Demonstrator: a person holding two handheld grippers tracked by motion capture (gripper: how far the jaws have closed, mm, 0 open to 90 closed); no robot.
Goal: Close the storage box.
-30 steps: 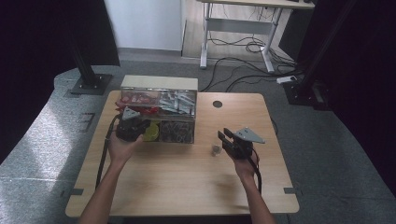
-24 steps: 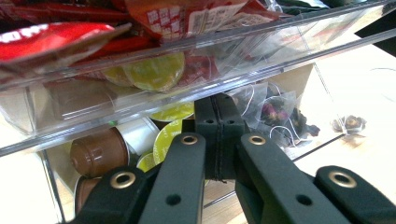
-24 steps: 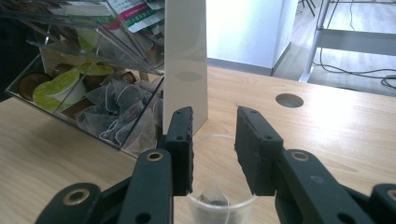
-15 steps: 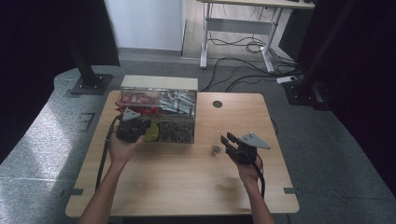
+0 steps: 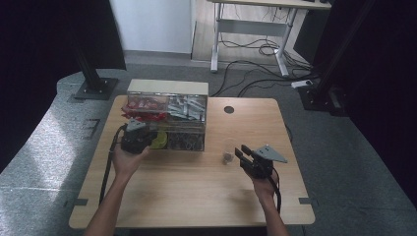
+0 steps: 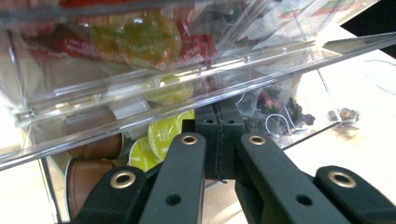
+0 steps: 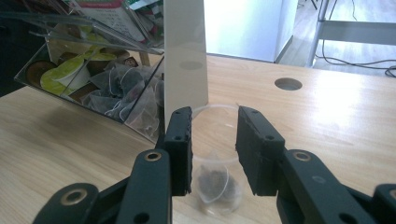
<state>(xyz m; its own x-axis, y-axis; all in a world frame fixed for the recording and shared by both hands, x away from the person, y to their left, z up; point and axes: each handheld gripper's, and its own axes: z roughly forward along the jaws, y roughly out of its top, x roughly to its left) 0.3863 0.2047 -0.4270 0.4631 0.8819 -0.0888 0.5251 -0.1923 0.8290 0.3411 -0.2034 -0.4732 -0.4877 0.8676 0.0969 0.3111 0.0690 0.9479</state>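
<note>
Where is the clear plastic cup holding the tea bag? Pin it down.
In the high view the clear plastic cup stands on the wooden table, right of the clear organiser box, just ahead of the right gripper.

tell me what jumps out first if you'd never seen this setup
The clear plastic organiser box at the back left of the wooden table, packed with red packets, yellow-green pods and tea bags. The left gripper is pressed against its front with jaws together. To the right, a clear plastic cup holding a tea bag stands between the right gripper's open jaws.
</note>
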